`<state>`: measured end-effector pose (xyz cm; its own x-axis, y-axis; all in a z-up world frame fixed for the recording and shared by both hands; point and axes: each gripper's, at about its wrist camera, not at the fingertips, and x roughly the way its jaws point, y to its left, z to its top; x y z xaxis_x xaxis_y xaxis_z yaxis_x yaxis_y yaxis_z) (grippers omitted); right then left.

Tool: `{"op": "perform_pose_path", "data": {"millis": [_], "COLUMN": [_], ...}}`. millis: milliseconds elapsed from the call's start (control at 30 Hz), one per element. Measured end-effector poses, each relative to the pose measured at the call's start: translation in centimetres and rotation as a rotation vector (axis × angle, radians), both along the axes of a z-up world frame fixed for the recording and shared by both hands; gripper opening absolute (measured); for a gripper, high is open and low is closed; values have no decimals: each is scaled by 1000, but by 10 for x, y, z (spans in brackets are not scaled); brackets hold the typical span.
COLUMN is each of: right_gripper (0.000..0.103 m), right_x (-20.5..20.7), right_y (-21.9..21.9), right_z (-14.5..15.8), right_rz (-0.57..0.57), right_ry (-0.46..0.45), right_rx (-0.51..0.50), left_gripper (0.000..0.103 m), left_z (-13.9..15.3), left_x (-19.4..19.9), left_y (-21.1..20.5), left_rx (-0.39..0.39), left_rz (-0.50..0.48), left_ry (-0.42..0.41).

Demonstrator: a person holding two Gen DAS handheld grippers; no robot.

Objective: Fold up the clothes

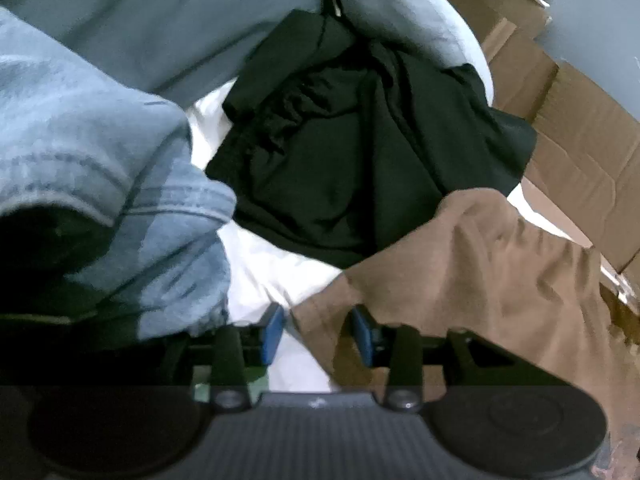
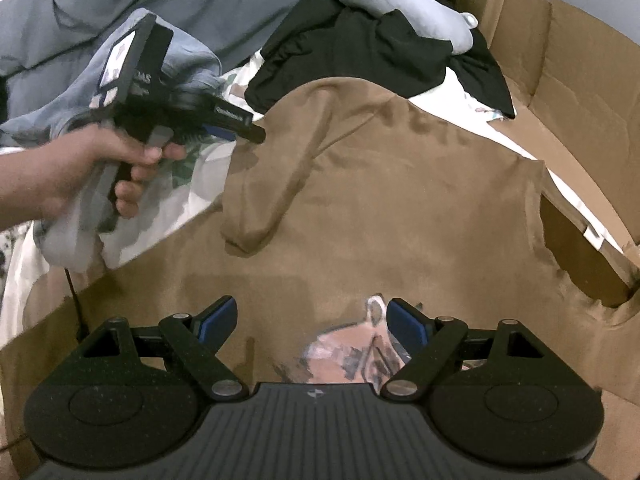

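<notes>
1. Brown T-shirt [image 2: 380, 200] lies spread flat across the middle of the right wrist view, its printed graphic [image 2: 352, 356] low between the right gripper's fingers; the print is too blurred to read.
2. Its left sleeve edge is folded over, and the left gripper [image 2: 236, 130] meets that edge. In the left wrist view the brown cloth edge sits between the blue pads [image 1: 274, 334] of the left gripper [image 1: 318, 334], jaws at a narrow gap; whether the pads press the cloth I cannot tell.
3. Right gripper [image 2: 310, 320] hangs over the shirt's lower part with jaws wide apart and nothing clamped.
4. Bordering the shirt: a black garment [image 2: 360, 52] at its far edge, blue denim [image 1: 100, 168] to the left, cardboard flaps [image 2: 560, 80] along the right, grey bedding [image 2: 180, 4] beyond. White sheet [image 1: 264, 264] shows in the gap between denim and shirt, the only bare room near the sleeve.
5. White lettering on the left gripper's body, held by a hand [image 2: 100, 168], is blurred and unreadable.
</notes>
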<state>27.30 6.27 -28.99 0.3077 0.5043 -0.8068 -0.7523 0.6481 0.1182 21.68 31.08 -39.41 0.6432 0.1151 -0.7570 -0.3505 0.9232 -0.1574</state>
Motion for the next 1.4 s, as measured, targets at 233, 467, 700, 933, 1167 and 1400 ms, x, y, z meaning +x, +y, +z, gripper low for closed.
{"op": "perform_pose_path", "data": {"millis": [233, 467, 700, 933, 1167, 1400], "right_gripper": [86, 81, 81, 81, 64, 15], "right_x": [-4, 4, 17, 20, 30, 57], "right_y": [35, 72, 100, 113, 117, 94], "right_z": [7, 10, 9, -1, -1, -10], "right_rz": [67, 95, 2, -44, -117, -214], "right_ry": [-51, -79, -115, -162, -259, -163], "right_rx": [43, 118, 253, 309, 318, 293], "left_gripper": [6, 6, 6, 6, 6, 53], "left_z": [16, 54, 79, 96, 110, 127], "left_x": [-13, -27, -33, -28, -17, -10], "left_y": [10, 0, -16, -31, -48, -61], "left_rx": [-51, -112, -158, -232, -233, -174], "left_rz": [-7, -57, -131, -193, -232, -250], "left_ry": [-37, -104, -93, -67, -56, -52]}}
